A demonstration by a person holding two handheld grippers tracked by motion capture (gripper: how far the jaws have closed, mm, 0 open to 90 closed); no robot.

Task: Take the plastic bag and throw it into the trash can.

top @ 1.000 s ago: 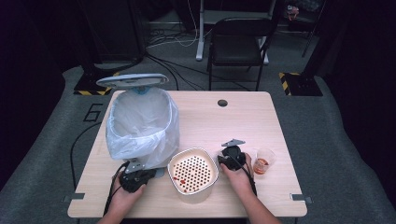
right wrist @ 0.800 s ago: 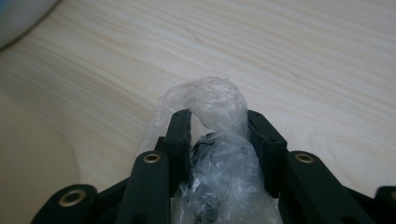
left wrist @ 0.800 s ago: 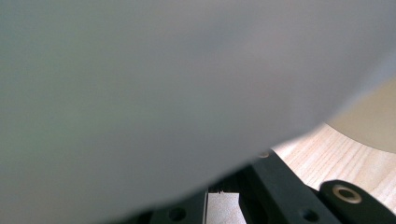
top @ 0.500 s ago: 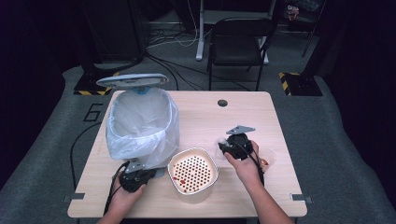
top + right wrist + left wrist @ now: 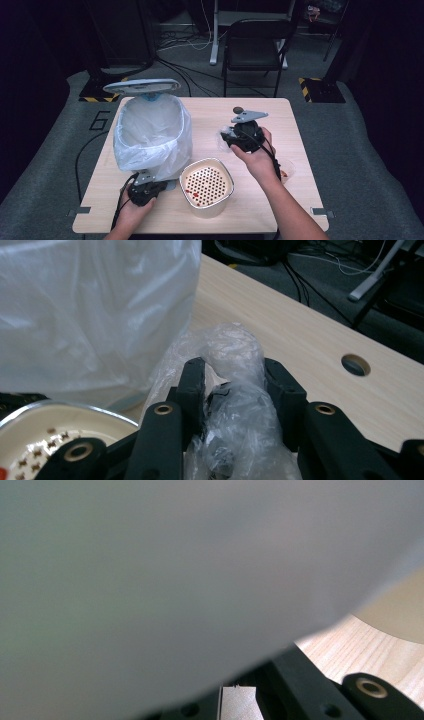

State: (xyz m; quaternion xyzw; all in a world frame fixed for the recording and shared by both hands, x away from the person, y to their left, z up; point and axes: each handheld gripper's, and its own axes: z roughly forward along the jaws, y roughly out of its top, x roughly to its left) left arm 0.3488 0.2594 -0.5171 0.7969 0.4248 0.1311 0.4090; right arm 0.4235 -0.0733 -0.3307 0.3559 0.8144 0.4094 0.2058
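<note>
My right gripper (image 5: 234, 138) hangs above the middle of the table (image 5: 280, 120), shut on a crumpled piece of clear plastic wrap (image 5: 234, 390) that bulges out past its jaws. Just left of it stands a bin lined with a clear plastic bag (image 5: 150, 132), its grey lid (image 5: 141, 86) raised. My left gripper (image 5: 144, 190) rests low on the table against the foot of the bin. In the left gripper view the blurred pale bin wall (image 5: 175, 570) hides its jaw tips.
A cream pot with a perforated insert (image 5: 206, 186) and red bits stands at the front centre. A small clear cup (image 5: 287, 170) with red residue sits beside the right forearm. A cable hole (image 5: 355, 364) lies farther back. A chair stands beyond the table.
My right gripper has risen from beside the cream pot and the cup and moved toward the back and the bin, carrying the plastic wrap. The left gripper has stayed put.
</note>
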